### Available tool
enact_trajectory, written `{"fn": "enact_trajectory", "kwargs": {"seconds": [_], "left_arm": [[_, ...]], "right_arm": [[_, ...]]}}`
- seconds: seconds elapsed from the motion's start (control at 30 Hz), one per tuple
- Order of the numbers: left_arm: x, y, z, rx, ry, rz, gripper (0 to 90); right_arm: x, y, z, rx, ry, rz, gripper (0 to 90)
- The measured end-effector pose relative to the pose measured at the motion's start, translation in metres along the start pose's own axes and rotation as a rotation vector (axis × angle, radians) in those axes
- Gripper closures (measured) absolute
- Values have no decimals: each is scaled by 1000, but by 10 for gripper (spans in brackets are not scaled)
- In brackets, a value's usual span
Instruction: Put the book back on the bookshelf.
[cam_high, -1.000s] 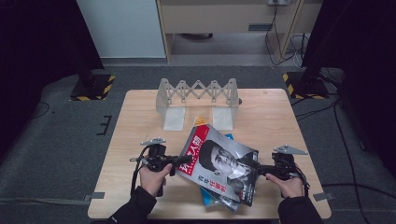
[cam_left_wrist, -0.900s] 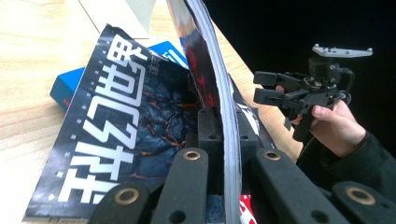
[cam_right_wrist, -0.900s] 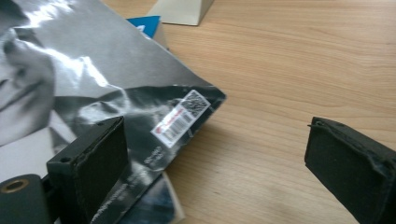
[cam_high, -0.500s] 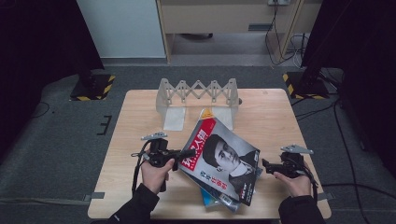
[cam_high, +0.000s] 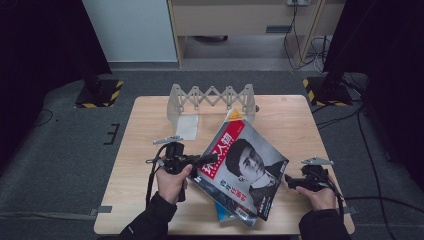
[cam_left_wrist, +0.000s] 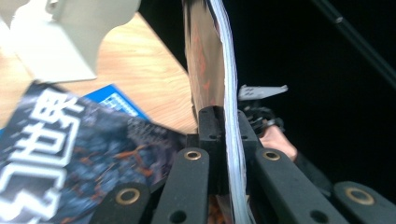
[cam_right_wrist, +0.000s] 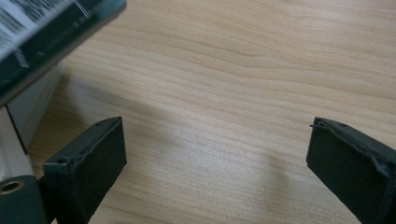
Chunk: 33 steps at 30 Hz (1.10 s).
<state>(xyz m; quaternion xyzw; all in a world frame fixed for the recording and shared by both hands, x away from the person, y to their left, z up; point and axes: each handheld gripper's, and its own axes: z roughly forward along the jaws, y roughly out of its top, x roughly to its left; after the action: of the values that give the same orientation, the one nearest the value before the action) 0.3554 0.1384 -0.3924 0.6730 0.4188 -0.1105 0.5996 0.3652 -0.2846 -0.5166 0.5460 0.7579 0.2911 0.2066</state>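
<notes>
A light wooden table (cam_high: 150, 120) is standing on grey carpet in a dim room, with a pale cabinet and trailing cables lying beyond its far edge and black-and-yellow striped stand bases sitting at both far corners. A pale accordion-style rack (cam_high: 212, 97) is standing at the back of the table, near the tilted magazine's upper corner.

A person is sitting at the near edge, sleeves reaching in. The left gripper (cam_high: 205, 160) is clamping the left edge of a red-titled magazine (cam_high: 245, 167) bearing a portrait cover, holding it tilted up off the table; the left gripper view is showing the jaws pinched tight on the page edges (cam_left_wrist: 231, 140). Beneath it, a dark magazine (cam_left_wrist: 70, 154) and a blue-covered one (cam_left_wrist: 116, 100) are lying flat on the wood.

The right gripper (cam_high: 290, 181) is hovering just beside the lifted magazine's right edge, its jaws spread wide over bare wood, gripping nothing.
</notes>
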Motion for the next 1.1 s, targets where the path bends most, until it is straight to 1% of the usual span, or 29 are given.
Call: {"fn": "enact_trajectory", "kwargs": {"seconds": [0.1,0.23,0.37,0.4,0.43,0.47,0.53,0.6,0.67,0.77,0.97,1.07,1.1], "left_arm": [[-6,4,7,-7,-28,3,865],[-13,10,13,-7,-33,11,865],[-17,13,17,-4,-40,18,865],[-18,13,18,-6,-42,13,864],[-18,14,19,-13,-53,-2,864],[-18,17,21,-23,-51,-13,864],[-19,20,24,-36,-60,-12,864],[-19,23,25,-50,-73,-20,864],[-20,26,24,-58,-78,-21,864],[-21,31,17,-74,-66,-1,864],[-21,43,-1,-108,-8,39,864],[-20,49,-9,-128,7,42,864],[-20,52,-12,-133,10,43,864]], "right_arm": [[-1,-1,1,6,-4,4,52],[-1,-2,2,5,-5,-8,52],[-2,-2,2,9,-8,-13,51],[-2,-2,2,9,-10,-13,50],[-2,-2,2,9,-11,-12,50],[-2,-2,2,7,-12,-14,51],[-2,-2,2,9,-8,-12,51],[-2,-2,2,7,-10,-9,51],[-2,-2,1,3,-10,-8,50],[-3,-2,2,3,-9,-11,49],[-2,-3,3,10,-8,-12,48],[-4,-5,5,33,3,0,43],[-4,-6,6,31,3,2,45]]}}
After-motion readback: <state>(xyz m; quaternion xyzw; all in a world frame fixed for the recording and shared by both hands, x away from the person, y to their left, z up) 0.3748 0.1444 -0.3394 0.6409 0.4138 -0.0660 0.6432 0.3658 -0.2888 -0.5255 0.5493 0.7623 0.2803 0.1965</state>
